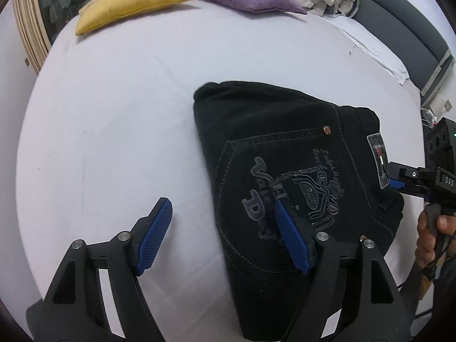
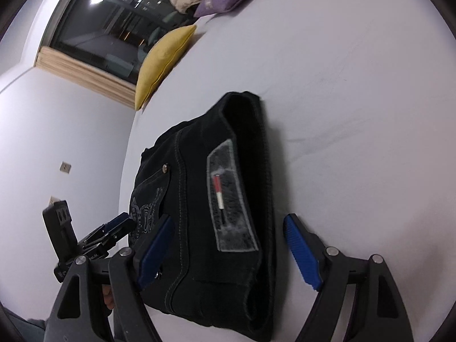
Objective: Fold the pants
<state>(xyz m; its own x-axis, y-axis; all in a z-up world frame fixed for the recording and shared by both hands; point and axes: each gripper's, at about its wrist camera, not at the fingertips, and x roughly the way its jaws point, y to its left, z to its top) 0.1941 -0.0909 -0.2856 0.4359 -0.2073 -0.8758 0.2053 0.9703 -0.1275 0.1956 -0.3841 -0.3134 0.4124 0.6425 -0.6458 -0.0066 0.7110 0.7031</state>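
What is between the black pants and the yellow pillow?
Only bare white sheet. In the left wrist view, nothing sits on the bed between the folded pants and the yellow pillow. The right wrist view shows the same.

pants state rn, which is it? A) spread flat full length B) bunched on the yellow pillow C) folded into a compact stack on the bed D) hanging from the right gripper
C: the black pants lie as a layered bundle on the white bed sheet, back pocket up. The left gripper and right gripper both have open jaws and grip nothing; the yellow pillow lies apart, far behind.
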